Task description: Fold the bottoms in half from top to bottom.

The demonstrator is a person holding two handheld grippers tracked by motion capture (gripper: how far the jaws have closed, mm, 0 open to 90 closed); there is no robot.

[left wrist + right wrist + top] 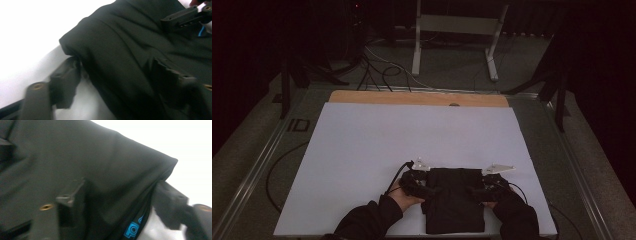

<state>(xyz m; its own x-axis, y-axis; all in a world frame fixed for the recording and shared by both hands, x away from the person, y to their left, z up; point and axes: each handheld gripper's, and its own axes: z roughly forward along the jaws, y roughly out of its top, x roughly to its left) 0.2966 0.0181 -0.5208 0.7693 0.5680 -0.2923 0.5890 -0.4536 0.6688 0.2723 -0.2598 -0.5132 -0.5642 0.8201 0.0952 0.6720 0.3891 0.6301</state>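
A: The left gripper [428,189] and the right gripper [474,192] are set astride the side edges of the folded black garment [455,199], jaws not yet seen to be clenched.

B: Where is it placed?

A: On the white sheet [362,150], near the front edge. It is judged partly folded; a further fold seems left.

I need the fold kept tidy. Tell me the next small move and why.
Probably close both grippers fully on the cloth before lifting. The left gripper and right gripper each straddle an edge of the dark folded cloth on the white sheet, one jaw over and one under, and neither clearly pinches it yet.
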